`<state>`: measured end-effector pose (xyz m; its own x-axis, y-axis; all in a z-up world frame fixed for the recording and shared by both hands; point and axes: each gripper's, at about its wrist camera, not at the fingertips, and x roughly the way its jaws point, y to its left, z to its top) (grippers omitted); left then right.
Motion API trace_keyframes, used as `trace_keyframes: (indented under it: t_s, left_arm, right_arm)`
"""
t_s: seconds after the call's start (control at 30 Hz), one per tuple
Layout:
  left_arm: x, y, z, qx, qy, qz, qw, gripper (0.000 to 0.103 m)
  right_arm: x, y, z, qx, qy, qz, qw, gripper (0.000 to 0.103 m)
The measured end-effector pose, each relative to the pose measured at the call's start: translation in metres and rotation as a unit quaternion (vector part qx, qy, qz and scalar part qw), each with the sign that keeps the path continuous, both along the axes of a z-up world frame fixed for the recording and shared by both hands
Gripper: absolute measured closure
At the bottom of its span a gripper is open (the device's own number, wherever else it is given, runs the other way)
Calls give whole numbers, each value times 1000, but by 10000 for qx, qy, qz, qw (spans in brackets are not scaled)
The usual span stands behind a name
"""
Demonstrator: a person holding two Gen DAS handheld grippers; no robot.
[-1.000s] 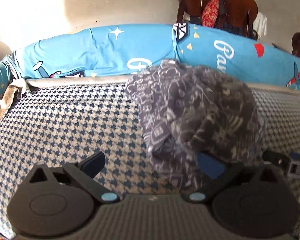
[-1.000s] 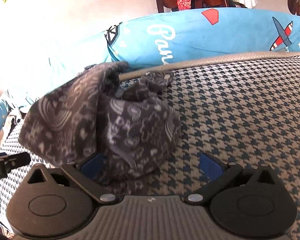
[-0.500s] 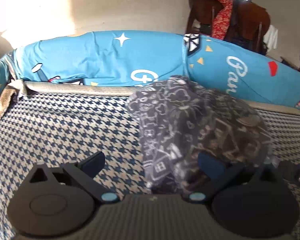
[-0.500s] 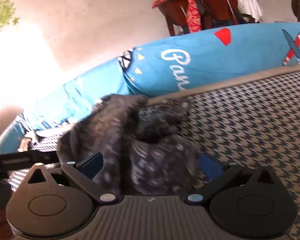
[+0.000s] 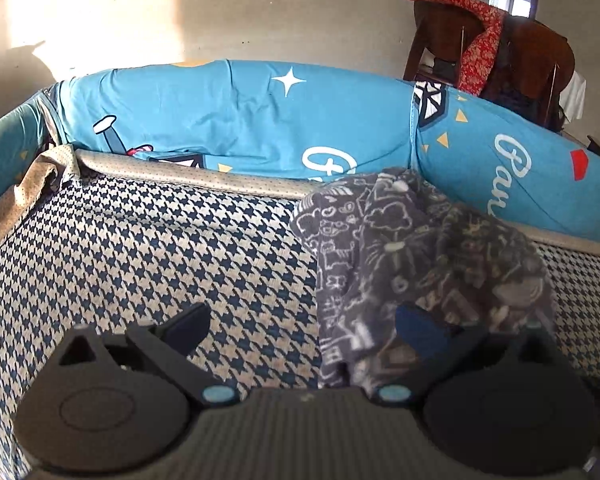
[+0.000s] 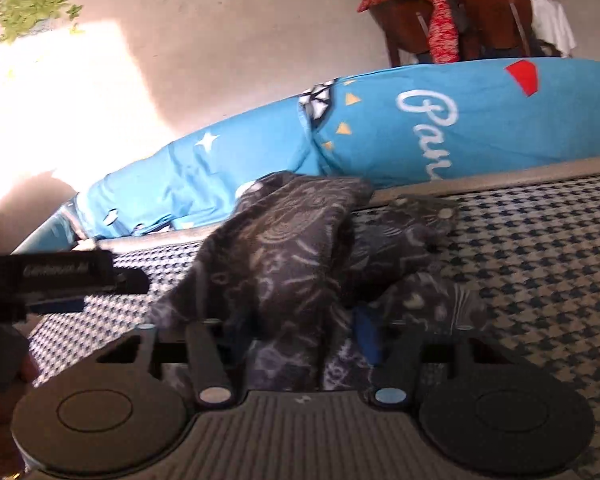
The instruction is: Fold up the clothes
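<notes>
Garment (image 6: 284,248) bunched between closing right claw (image 6: 300,332), draped over one finger

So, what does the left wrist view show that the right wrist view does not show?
Only the left wrist view: the left tongs wide open, the dark patterned garment lying over their right finger, and the corner of the beige border.

Only the right wrist view: the right tongs closing with garment cloth between them, and green leaves on the wall.

Both: the garment, houndstooth cover, blue cushions, red cloth on the chair.
</notes>
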<state>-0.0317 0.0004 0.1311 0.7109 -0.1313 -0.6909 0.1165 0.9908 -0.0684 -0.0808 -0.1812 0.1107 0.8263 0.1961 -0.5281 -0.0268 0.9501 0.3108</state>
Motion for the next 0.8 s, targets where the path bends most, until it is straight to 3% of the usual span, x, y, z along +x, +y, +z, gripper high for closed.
trace_keyframes:
  t_s: [0.3,0.53,0.67,0.8]
  left_arm:
    - [-8,-1,6,-10,-196,-197,9996,0]
    - [-14,-10,2,-228,-170,-712,9971,0]
    - [-5,-19,-10,-286,101,-895,9955,0]
    - [9,-21,-30,78,459,-559,9973,0]
  right_arm:
    - [-7,48,-18,-298,120,1348,9903,69]
    - [-8,66,-29,-531,281,1836,9812,70]
    - [-11,69,-31,-484,332,1962,9788,70]
    - [-12,78,-38,-600,512,2099,9745,70]
